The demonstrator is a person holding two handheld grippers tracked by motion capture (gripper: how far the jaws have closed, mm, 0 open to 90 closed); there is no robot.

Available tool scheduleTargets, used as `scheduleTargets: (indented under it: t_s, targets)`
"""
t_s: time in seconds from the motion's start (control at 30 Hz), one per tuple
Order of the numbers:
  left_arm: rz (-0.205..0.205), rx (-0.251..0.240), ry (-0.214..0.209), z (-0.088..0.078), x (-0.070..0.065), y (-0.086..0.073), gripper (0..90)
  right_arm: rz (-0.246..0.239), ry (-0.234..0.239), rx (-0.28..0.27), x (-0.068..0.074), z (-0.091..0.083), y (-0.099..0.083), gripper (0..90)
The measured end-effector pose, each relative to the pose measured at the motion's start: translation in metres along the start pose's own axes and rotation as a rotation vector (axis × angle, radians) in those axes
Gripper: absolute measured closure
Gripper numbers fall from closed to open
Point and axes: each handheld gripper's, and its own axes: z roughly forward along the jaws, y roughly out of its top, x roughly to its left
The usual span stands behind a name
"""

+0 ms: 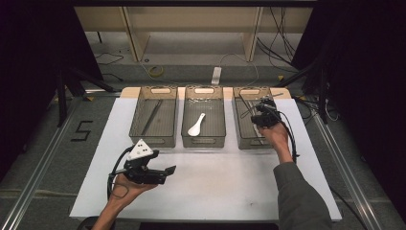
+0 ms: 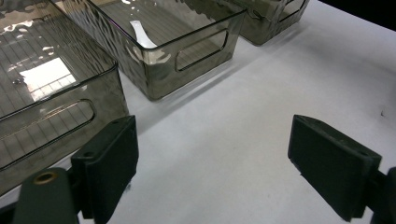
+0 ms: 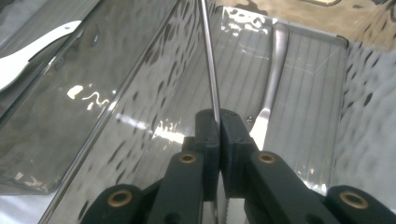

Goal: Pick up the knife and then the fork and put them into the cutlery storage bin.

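On the white surface (image 1: 210, 177) stand three smoky bins, and I hold my right gripper (image 3: 219, 123) over the right bin (image 1: 241, 125), its jaws clamped edge-on around a thin knife (image 3: 208, 60) above a fork (image 3: 271, 88) on that bin's floor. My left gripper (image 2: 212, 163) idles near the left bin (image 2: 70, 112), jaws wide apart and empty. I judge the pinch too narrow: the blade could pivot, slip and clatter onto the fork.

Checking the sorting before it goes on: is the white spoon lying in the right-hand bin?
No, the white spoon lies in the middle bin, between the other two.
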Motion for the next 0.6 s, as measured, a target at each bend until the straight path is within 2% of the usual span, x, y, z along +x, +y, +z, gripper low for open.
scheduleTargets:
  t_s: [0.17,0.23,0.27,0.33,0.43,0.6]
  targets:
    - [-0.001,0.004,0.002,0.001,0.001,0.0,15.8,0.02,0.002,0.013,0.0,0.004,-0.001,83.5]
    - [-0.001,0.011,0.001,0.001,0.001,0.0,15.8,0.029,0.02,0.004,-0.001,0.003,0.0,71.7]
    - [-0.002,0.011,0.001,0.001,0.001,0.0,15.8,0.028,0.022,0.004,-0.001,0.002,0.001,68.9]
    - [0.002,0.012,0.001,0.001,0.001,0.0,15.8,0.013,0.024,-0.011,0.001,-0.003,0.002,66.9]
    - [-0.002,0.008,0.001,0.001,0.001,0.0,15.8,0.014,0.044,-0.031,0.001,-0.01,0.003,58.9]
    - [-0.007,0.008,-0.001,0.001,0.001,0.0,15.8,-0.02,0.064,-0.031,0.005,-0.018,0.0,51.1]
